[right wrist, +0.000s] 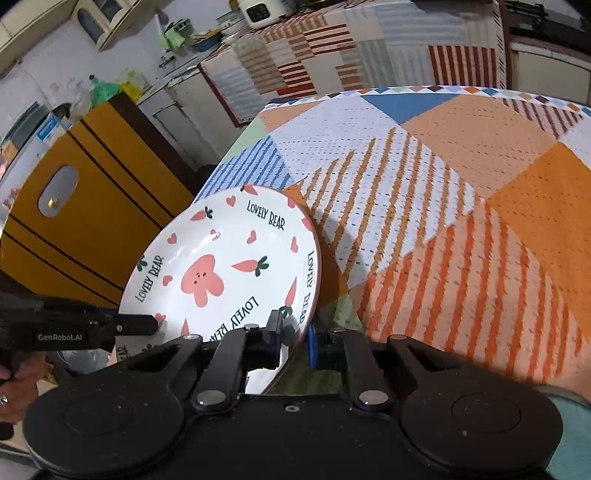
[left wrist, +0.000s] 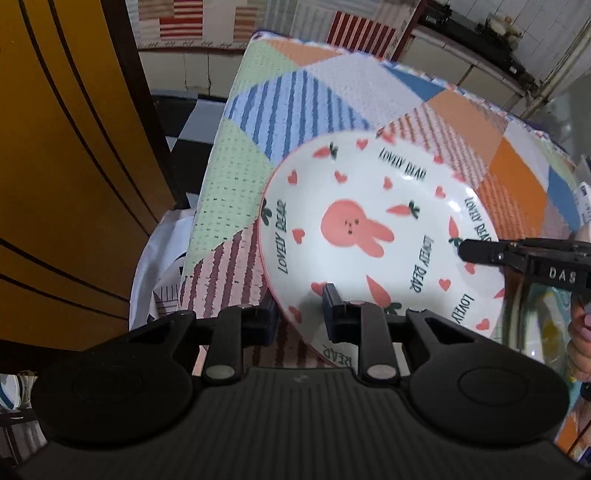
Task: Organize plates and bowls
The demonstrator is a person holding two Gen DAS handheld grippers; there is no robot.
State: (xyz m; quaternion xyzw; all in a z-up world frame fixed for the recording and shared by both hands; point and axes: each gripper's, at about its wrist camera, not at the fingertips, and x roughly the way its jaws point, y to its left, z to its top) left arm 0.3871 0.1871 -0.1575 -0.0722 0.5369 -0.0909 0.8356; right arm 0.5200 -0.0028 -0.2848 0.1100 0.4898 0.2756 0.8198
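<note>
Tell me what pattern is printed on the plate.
White plate with a pink bunny face, carrots, hearts and "LOVELY BEAR" lettering; clearest in the right wrist view.

1. ahead of your tools lies a table under a patchwork tablecloth (right wrist: 461,192) of orange, blue, green and striped patches.
2. to your left tool's left stands a yellow cabinet (left wrist: 66,192) with dark curved lines.
3. beyond the table's far end you see a second striped patchwork cloth (right wrist: 332,48) over a counter.
4. below the far table edge, the floor (left wrist: 192,122) shows black and white tiles.
5. far left of your right tool, white cupboards (right wrist: 66,22) hang on the wall.
</note>
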